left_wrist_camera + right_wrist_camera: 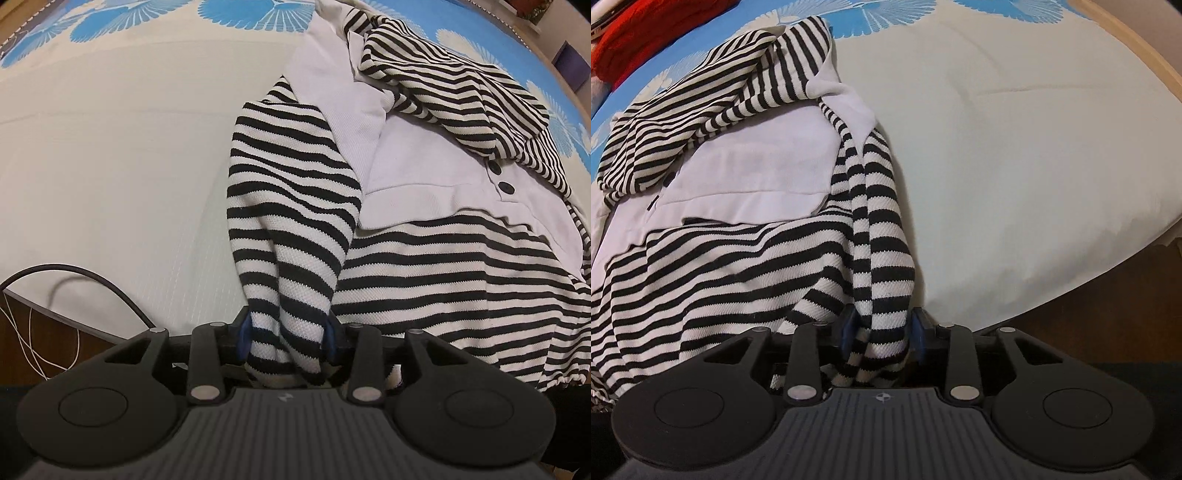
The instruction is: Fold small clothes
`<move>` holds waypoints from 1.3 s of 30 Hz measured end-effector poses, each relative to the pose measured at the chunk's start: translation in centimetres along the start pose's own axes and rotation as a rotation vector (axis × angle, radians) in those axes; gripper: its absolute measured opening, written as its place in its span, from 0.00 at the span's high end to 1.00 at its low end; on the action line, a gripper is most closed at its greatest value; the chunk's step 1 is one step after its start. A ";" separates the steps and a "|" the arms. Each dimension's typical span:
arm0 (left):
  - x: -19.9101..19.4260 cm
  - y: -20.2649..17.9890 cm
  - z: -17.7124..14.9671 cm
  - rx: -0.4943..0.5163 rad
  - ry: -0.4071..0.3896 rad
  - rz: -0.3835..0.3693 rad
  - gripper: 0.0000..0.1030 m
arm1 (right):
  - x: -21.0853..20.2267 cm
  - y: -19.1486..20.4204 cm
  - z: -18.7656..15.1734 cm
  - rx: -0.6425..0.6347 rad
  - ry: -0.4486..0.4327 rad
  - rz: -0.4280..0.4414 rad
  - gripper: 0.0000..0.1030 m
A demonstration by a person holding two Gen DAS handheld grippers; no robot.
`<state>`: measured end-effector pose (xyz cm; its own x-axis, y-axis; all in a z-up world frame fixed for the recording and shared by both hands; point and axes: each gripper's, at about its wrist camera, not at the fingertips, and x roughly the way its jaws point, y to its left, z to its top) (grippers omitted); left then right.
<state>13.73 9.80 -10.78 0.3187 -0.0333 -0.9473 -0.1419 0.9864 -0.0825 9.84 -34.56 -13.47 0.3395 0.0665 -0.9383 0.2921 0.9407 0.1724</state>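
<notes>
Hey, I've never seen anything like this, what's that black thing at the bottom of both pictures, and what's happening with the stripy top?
The black thing is a hand-held gripper; a person carries one in each hand, and a camera on each looks forward along its two fingers. So one picture is from the left gripper, the other from the right gripper. Both look down at a bed sheet, cream with a blue flower border. On it lies a black-and-white striped top with a white collar and dark buttons. A bunched striped sleeve runs between the blue-padded fingers of each gripper; whether they are pinching it I cannot tell. A red cloth lies at the far corner.
</notes>
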 end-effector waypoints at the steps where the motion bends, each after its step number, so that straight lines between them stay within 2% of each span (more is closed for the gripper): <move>1: 0.0 0.0 0.0 0.000 0.000 0.000 0.60 | 0.0 0.0 0.0 -0.006 -0.001 0.002 0.69; 6: 0.0 0.0 0.0 -0.001 0.001 -0.001 0.60 | 0.0 0.3 0.1 -0.031 0.001 0.014 0.78; 15: 0.1 -0.2 -0.2 0.015 0.015 -0.007 0.60 | 0.3 1.4 -0.3 -0.119 0.027 0.004 0.77; 20: 0.1 -0.1 -0.2 0.014 0.016 -0.009 0.60 | 0.3 1.1 -0.2 -0.110 0.029 0.009 0.77; 22: 0.1 -0.1 -0.2 0.016 0.012 -0.013 0.69 | 0.2 1.1 -0.2 -0.110 0.026 0.009 0.81; 23: 0.0 -0.2 -0.1 0.015 0.006 -0.019 0.80 | 0.2 1.1 -0.2 -0.105 0.022 0.012 0.83; 24: -0.2 -0.1 -0.1 0.012 -0.002 -0.026 0.85 | 0.0 0.9 -0.2 -0.095 0.011 0.020 0.90; 26: -0.6 -0.1 0.1 0.003 -0.029 -0.032 0.88 | -0.6 0.7 0.0 -0.067 -0.033 0.044 0.93; 28: -0.9 0.0 0.2 -0.007 -0.040 -0.043 0.88 | -1.4 0.5 0.2 -0.047 -0.082 0.062 0.94; 30: -0.8 0.0 0.3 -0.011 -0.032 -0.042 0.87 | -1.6 0.5 0.2 -0.038 -0.093 0.065 0.94; 34: -0.5 -0.4 0.1 0.012 -0.013 -0.030 0.84 | -0.8 0.5 0.2 -0.048 -0.043 0.044 0.92; 39: -0.4 -0.5 0.1 0.024 -0.009 -0.028 0.83 | -0.7 0.9 0.2 -0.068 -0.031 0.037 0.91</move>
<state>13.74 9.37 -10.38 0.3309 -0.0595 -0.9418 -0.1108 0.9887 -0.1014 10.02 -33.80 -12.58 0.3772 0.0925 -0.9215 0.2182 0.9581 0.1855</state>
